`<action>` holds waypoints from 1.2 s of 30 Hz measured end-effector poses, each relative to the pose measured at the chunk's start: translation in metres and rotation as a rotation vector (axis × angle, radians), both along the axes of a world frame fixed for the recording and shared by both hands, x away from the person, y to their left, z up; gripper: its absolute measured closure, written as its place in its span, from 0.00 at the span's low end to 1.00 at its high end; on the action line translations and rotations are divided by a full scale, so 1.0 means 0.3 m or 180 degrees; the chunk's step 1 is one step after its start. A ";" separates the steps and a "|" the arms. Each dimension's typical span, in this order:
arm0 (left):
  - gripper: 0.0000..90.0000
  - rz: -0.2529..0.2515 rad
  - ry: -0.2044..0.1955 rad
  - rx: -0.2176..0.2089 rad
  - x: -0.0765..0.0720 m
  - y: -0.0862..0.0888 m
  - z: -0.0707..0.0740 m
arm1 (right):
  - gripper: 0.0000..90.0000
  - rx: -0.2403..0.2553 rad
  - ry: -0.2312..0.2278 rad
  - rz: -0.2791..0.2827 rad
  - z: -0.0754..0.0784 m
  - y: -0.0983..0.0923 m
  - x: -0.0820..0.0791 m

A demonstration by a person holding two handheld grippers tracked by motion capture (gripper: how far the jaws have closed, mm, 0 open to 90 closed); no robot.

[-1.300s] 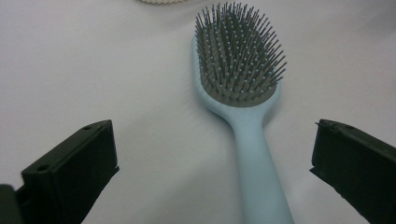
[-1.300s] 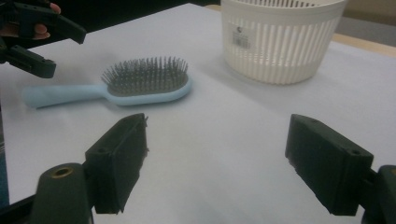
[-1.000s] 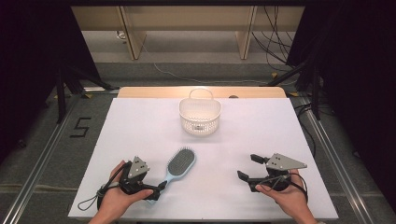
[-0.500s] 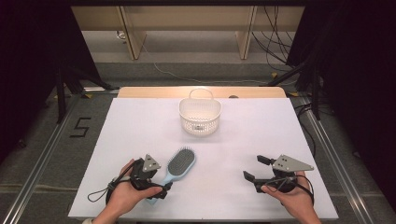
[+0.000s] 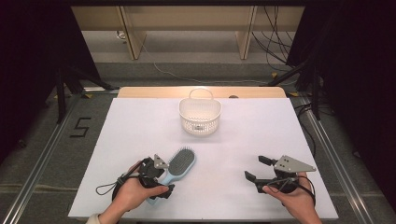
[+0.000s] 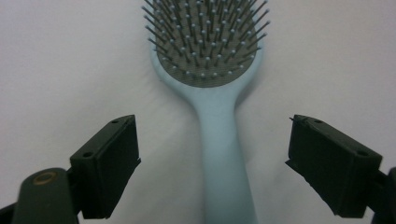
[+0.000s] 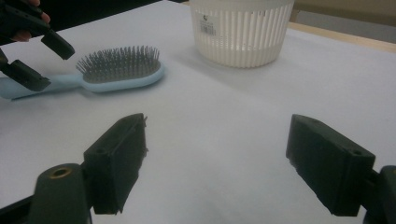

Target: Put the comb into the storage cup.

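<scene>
The left gripper (image 6: pixel 212 163) straddles the handle of the light-blue hairbrush (image 5: pixel 180 162) lying on the white table (image 5: pixel 243 149); its jaws have just been closing, not yet gripping. Next: pinch the handle squarely. The right gripper (image 5: pixel 257 169) hovers unclenched, empty

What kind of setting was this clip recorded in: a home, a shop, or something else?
Most likely a lab or recording studio rig, not a home: a white-covered table set between metal rails, black curtains at both sides, loose cables on the floor, and a taped number 5.
</scene>
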State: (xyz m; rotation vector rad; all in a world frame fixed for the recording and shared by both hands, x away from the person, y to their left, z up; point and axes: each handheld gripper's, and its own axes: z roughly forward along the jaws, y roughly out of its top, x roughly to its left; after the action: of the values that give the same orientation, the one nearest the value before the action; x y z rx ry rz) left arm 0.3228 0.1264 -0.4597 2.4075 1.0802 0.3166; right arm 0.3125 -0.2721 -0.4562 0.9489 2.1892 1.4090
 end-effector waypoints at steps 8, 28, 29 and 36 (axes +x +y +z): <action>0.23 0.0097 0.0216 0.0164 0.018 -0.018 0.000 | 0.23 0.0000 -0.0001 0.0001 -0.001 0.000 0.001; 0.37 0.0270 0.0739 0.0527 0.109 -0.067 -0.023 | 0.25 0.0014 -0.0014 -0.0003 0.002 -0.004 0.002; 0.37 0.0257 0.0757 0.0536 0.111 -0.070 -0.023 | 0.25 0.0014 -0.0013 -0.0001 0.002 -0.004 0.002; 0.43 0.0214 0.0835 0.0563 0.122 -0.083 -0.020 | 0.25 0.0016 -0.0012 0.0002 0.002 -0.004 0.002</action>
State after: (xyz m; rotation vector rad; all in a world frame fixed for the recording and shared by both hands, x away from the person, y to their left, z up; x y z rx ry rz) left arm 0.3592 0.1015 -0.4655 2.6281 1.2978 0.1242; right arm 0.3131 -0.2733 -0.4555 0.9466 2.1845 1.4163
